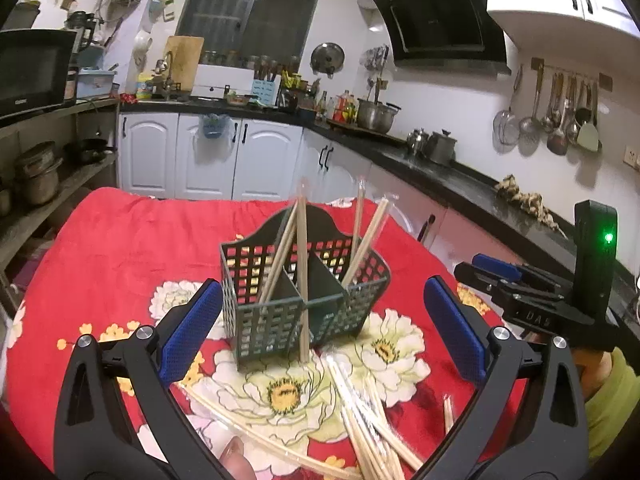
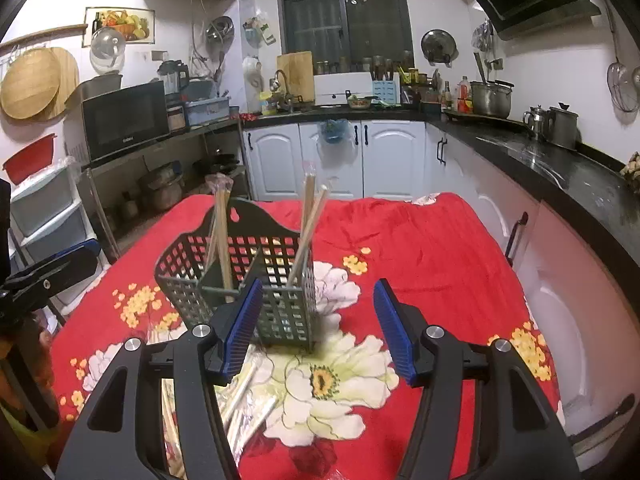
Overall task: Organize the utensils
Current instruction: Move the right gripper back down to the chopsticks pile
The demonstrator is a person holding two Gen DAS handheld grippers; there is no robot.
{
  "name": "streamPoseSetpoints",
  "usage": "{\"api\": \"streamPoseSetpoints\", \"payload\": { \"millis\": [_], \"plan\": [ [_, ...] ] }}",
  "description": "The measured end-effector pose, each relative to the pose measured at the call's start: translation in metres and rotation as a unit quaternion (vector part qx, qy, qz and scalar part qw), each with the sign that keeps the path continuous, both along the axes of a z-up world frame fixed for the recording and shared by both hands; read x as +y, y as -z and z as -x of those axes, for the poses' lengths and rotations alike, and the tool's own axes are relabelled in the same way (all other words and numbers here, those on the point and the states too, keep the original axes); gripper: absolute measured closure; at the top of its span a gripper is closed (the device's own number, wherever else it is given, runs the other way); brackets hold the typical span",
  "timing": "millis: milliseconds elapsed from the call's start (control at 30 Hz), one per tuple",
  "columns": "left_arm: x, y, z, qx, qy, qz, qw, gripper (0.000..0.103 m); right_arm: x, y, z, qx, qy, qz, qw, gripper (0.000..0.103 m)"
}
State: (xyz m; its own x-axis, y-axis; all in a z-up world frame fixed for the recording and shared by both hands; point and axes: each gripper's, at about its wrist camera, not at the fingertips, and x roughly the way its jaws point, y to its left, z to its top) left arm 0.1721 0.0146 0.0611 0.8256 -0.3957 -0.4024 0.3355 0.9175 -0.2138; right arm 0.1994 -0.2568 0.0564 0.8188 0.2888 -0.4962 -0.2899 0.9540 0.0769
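Observation:
A dark green lattice utensil caddy (image 1: 280, 320) (image 2: 280, 312) stands on a red floral tablecloth (image 1: 120, 248) (image 2: 420, 248). Several wrapped pairs of wooden chopsticks (image 1: 302, 256) (image 2: 306, 224) stand upright in its compartments. More wrapped chopsticks (image 1: 368, 416) (image 2: 244, 404) lie loose on the cloth in front of it. My left gripper (image 1: 324, 332) is open and empty, just short of the caddy. My right gripper (image 2: 320, 328) is open and empty, to the caddy's right front; it also shows in the left wrist view (image 1: 516, 280).
A black countertop (image 2: 560, 168) with pots runs along the right, with white cabinets (image 1: 208, 156) behind the table. A shelf with a microwave (image 2: 124, 120) stands on the left. Ladles hang on the right wall (image 1: 560, 120).

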Motion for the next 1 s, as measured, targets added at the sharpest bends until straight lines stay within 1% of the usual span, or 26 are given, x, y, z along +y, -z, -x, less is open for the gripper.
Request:
{"api": "streamPoseSetpoints", "payload": {
  "millis": [233, 467, 633, 667, 700, 733, 800, 833, 933, 1000],
  "plan": [
    [-0.005, 0.012, 0.009, 0.014, 0.008, -0.007, 0.9998, 0.010, -0.003, 0.013, 0.010, 0.016, -0.002, 0.009, 1.000, 0.047],
    [-0.011, 0.028, 0.012, 0.041, 0.015, -0.016, 0.9989, 0.010, -0.008, 0.030, 0.016, 0.039, -0.010, 0.018, 0.999, 0.047],
    [-0.017, 0.041, 0.015, 0.060, 0.024, -0.029, 0.9975, 0.010, -0.009, 0.042, 0.016, 0.055, -0.022, 0.029, 0.998, 0.048],
    [-0.018, 0.045, 0.014, 0.068, 0.027, -0.029, 0.9969, 0.010, -0.009, 0.044, 0.016, 0.059, -0.026, 0.031, 0.997, 0.049],
    [-0.019, 0.048, 0.014, 0.073, 0.028, -0.028, 0.9965, 0.010, -0.009, 0.046, 0.016, 0.063, -0.029, 0.032, 0.997, 0.053],
    [-0.019, 0.051, 0.012, 0.081, 0.028, -0.027, 0.9959, 0.010, -0.010, 0.049, 0.017, 0.067, -0.031, 0.032, 0.997, 0.055],
    [-0.021, 0.061, 0.009, 0.101, 0.035, -0.022, 0.9940, 0.010, -0.010, 0.053, 0.017, 0.074, -0.034, 0.032, 0.996, 0.055],
    [-0.022, 0.065, 0.007, 0.111, 0.040, -0.018, 0.9929, 0.011, -0.010, 0.056, 0.017, 0.079, -0.035, 0.032, 0.996, 0.057],
    [-0.025, 0.081, 0.002, 0.144, 0.052, -0.009, 0.9881, 0.023, -0.010, 0.063, 0.017, 0.092, -0.041, 0.032, 0.994, 0.060],
    [-0.028, 0.091, 0.001, 0.161, 0.060, -0.008, 0.9851, 0.027, -0.009, 0.069, 0.016, 0.101, -0.044, 0.032, 0.993, 0.060]
  ]
}}
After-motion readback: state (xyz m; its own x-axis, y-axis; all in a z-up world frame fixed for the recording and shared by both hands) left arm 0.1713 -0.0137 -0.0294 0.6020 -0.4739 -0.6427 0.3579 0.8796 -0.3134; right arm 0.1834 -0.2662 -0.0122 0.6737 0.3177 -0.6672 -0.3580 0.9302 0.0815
